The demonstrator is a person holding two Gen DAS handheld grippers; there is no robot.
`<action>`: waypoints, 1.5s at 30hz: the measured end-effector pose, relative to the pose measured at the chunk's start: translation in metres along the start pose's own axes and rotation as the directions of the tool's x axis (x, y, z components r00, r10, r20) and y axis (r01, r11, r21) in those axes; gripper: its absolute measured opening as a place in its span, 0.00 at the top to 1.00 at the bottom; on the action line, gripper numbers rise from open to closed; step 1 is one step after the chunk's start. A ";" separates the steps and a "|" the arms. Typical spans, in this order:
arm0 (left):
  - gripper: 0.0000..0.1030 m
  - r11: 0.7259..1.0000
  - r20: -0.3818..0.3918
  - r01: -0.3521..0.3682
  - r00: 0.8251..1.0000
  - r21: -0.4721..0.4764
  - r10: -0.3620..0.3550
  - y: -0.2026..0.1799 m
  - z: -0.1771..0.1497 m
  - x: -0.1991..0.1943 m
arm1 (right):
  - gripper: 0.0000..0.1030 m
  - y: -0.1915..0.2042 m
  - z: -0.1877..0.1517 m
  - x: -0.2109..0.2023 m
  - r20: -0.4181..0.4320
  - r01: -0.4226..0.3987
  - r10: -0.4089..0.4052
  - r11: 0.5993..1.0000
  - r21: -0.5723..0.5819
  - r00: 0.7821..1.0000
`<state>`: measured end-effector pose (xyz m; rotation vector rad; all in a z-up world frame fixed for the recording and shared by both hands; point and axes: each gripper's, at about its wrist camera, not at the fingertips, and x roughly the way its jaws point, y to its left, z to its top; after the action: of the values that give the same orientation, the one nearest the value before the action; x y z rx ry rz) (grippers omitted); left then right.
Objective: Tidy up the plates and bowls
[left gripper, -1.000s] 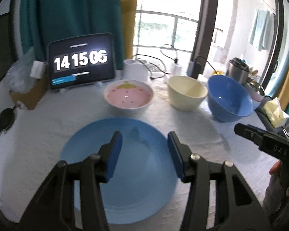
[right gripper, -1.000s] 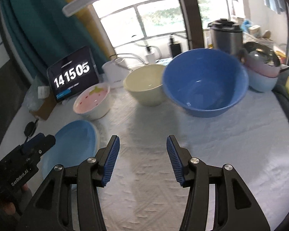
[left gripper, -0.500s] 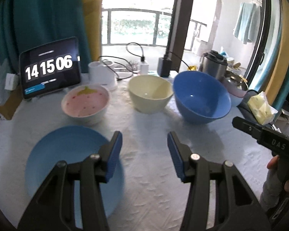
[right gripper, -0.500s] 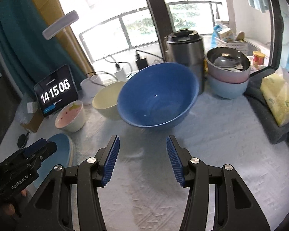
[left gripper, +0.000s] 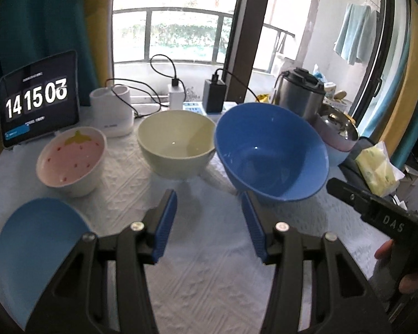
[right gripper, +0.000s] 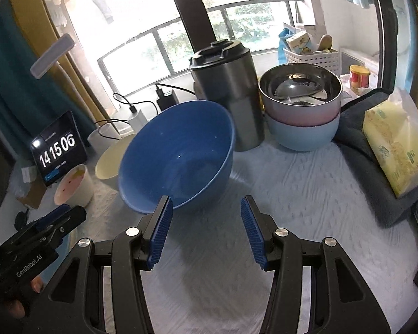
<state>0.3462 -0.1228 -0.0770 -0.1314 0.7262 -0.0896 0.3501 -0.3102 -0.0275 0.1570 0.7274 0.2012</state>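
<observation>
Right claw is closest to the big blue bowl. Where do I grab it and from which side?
Take the big blue bowl by its near rim, coming from the front and slightly above with the right claw, one finger inside and one outside. The wall is too wide to span, and the thin rim faces the open claw. The cream bowl crowds its left side, the steel canister its back.

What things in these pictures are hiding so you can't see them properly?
- Light blue plate: left wrist view, its near part sits behind the left gripper and its left side meets the picture's dark edge.
- Cream bowl: right wrist view, mostly behind the big blue bowl.
- Small print under the clock digits on the tablet: too tiny to read.
- Contents of the steel bowl: just reflections, unclear.
</observation>
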 end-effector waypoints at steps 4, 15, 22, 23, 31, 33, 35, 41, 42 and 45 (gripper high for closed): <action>0.51 1.000 -0.010 -0.004 1.000 -0.013 0.004 -0.006 0.006 0.021 | 0.48 -0.004 0.005 0.017 -0.007 -0.008 0.008 1.000 0.016 1.000; 0.51 1.000 -0.032 0.005 0.999 0.018 -0.005 -0.019 0.012 0.059 | 0.48 -0.011 0.005 0.050 -0.041 -0.016 0.018 0.999 0.030 0.999; 0.65 0.998 -0.070 0.015 0.997 0.060 -0.011 -0.027 0.008 0.075 | 0.77 -0.016 -0.001 0.065 -0.079 -0.014 0.017 0.999 0.041 0.997; 0.69 0.998 -0.077 0.017 0.997 0.060 -0.012 -0.027 0.007 0.076 | 0.78 -0.015 -0.002 0.065 -0.076 -0.015 0.018 0.999 0.040 0.997; 0.80 0.998 -0.078 0.041 0.996 0.052 -0.037 -0.027 0.002 0.072 | 0.88 -0.005 -0.004 0.064 -0.069 -0.009 0.010 1.000 0.015 0.998; 0.81 0.998 -0.071 0.042 0.997 0.053 -0.038 -0.026 0.002 0.067 | 0.88 -0.003 -0.004 0.062 -0.068 -0.009 0.009 1.000 0.012 0.998; 0.81 0.998 -0.066 0.043 0.997 0.053 -0.039 -0.025 0.001 0.062 | 0.88 0.001 -0.004 0.057 -0.061 -0.005 0.006 1.000 0.005 0.998; 0.81 0.998 -0.053 0.040 0.998 0.056 -0.037 -0.025 -0.002 0.041 | 0.88 0.010 -0.004 0.044 -0.049 -0.007 0.007 1.000 -0.002 0.999; 0.81 0.998 -0.052 0.039 0.998 0.053 -0.037 -0.024 -0.003 0.038 | 0.88 0.011 -0.005 0.041 -0.050 -0.010 0.010 1.000 -0.001 0.999; 0.81 0.998 -0.048 0.036 0.998 0.043 -0.034 -0.019 -0.006 0.028 | 0.88 0.019 -0.008 0.032 -0.043 -0.010 0.009 1.000 -0.014 0.999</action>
<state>0.3624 -0.1460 -0.0973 -0.1007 0.7688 -0.1428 0.3662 -0.2841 -0.0498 0.1424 0.7681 0.2193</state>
